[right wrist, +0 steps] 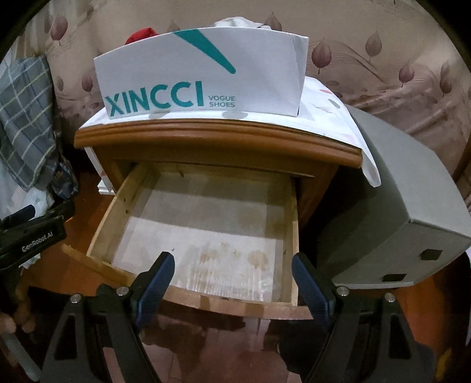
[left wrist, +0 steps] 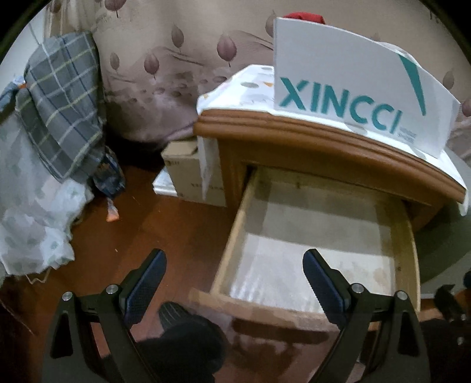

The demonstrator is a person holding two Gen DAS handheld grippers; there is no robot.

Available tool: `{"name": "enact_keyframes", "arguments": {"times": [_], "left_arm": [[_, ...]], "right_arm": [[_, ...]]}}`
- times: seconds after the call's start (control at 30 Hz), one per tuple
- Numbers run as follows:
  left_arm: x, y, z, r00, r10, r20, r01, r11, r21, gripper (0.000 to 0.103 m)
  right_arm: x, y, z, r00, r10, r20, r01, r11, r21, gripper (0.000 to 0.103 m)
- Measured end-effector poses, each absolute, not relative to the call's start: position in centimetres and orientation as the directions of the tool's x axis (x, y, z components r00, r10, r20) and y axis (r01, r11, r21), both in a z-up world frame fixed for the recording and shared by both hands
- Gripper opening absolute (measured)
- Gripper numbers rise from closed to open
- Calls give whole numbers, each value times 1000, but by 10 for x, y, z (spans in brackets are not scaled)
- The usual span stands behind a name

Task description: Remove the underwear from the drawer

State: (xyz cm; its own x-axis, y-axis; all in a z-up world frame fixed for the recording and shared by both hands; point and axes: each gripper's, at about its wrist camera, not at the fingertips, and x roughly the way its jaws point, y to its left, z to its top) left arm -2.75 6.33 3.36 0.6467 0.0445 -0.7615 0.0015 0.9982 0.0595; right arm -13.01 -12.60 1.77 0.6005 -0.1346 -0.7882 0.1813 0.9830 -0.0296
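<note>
Left wrist view: the left hand-held gripper (left wrist: 234, 282) is hanging over the brown wooden floor (left wrist: 132, 235), just beside the left front corner of the pulled-out pale wooden drawer (left wrist: 232, 250). Its blue pads are standing wide apart with nothing between them, so it is let go and ready. The drawer is sticking out of the brown wooden nightstand (left wrist: 294, 132), probably so someone can reach inside. Only a pale, stained liner is showing in it. No underwear is showing here.

Right wrist view: the right hand-held gripper (right wrist: 232, 271) is pointing down over the front edge of the drawer (right wrist: 103, 224), near the middle. Its jaws are spread wide and nothing is in them. The drawer bottom is looking bare in this view too, so I think the taking out is already done. A white cardboard shoe box with teal letters (right wrist: 200, 73) is sitting on the top of the nightstand (right wrist: 217, 135), near its back edge. Red cloth (right wrist: 141, 34) and white cloth (right wrist: 235, 22) are peeking over the box. They may be the underwear, but I cannot tell.
</note>
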Motion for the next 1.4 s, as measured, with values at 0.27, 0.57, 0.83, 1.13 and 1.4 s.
{"name": "enact_keyframes", "arguments": {"times": [0.27, 0.57, 0.83, 1.13, 1.4], "left_arm": [[-34, 53, 28, 641, 32, -767, 41, 996, 76, 93], [-35, 51, 22, 628, 17, -778, 68, 995, 76, 92], [-33, 49, 20, 622, 4, -783, 83, 994, 71, 92], [-34, 48, 18, 616, -10, -788, 96, 993, 63, 92], [-35, 47, 16, 613, 0, -790, 93, 993, 72, 92]], "right_arm": [[-138, -113, 6, 586, -144, -797, 182, 982, -44, 84], [-137, -107, 2, 580, -131, -804, 184, 983, -26, 84], [-137, -105, -1, 576, -131, -807, 184, 983, -28, 84], [-137, -103, -5, 571, -133, -810, 182, 983, -33, 84], [-137, -104, -7, 565, -134, -814, 181, 983, -36, 84]]}}
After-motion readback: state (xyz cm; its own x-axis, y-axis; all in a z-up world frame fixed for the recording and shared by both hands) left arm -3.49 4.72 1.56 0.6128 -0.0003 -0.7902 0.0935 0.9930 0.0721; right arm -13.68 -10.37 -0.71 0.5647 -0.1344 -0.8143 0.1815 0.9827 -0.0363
